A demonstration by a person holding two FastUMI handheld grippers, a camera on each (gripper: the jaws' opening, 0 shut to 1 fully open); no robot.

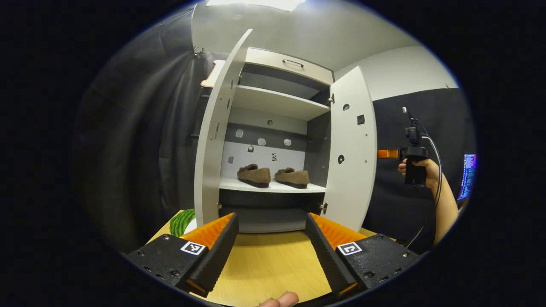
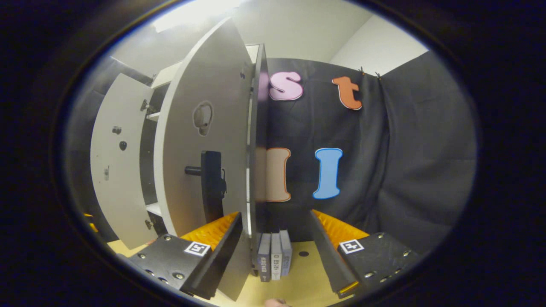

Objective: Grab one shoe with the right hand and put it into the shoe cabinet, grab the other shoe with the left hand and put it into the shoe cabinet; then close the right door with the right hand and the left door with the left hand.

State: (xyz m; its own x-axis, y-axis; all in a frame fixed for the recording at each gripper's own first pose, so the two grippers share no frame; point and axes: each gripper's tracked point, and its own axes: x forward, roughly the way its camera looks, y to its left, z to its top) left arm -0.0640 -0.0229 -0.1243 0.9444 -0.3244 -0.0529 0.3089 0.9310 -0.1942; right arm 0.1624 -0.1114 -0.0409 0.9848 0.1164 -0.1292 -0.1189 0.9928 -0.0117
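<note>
Item: cabinet [image 1: 277, 102], white, standing on a wooden table [image 1: 264, 264]; I logged both doors swung open. Left door [image 1: 213, 140] stood at about 10 o'clock in the left gripper view, right door [image 1: 352, 149] at about 2 o'clock. Contents: two brown shoes, left shoe [image 1: 254, 175] and right shoe [image 1: 292, 177], side by side on the lower shelf [image 1: 273, 186], near each other but apart, toes pointing toward 3 o'clock; the upper shelf [image 1: 277, 102] carried nothing I could make out. Left gripper [image 1: 271, 243]: fingers spread wide, nothing between them, held in front of the cabinet over the table and well apart from the shoes. A green striped object [image 1: 181, 221] lay at 8 o'clock beside the left door's foot. At 3 o'clock I noted a hand [image 1: 426, 170] holding the other gripper's grip beyond the right door. Right gripper [image 2: 275, 238]: fingers spread, with the right door's free edge [image 2: 252, 149] running up between them; its outer face and dark handle [image 2: 211, 183] sat at 10 o'clock. I could not tell whether either finger touched the door. Three small books [image 2: 274, 256] stood on the table at 6 o'clock, just behind the door edge.
</note>
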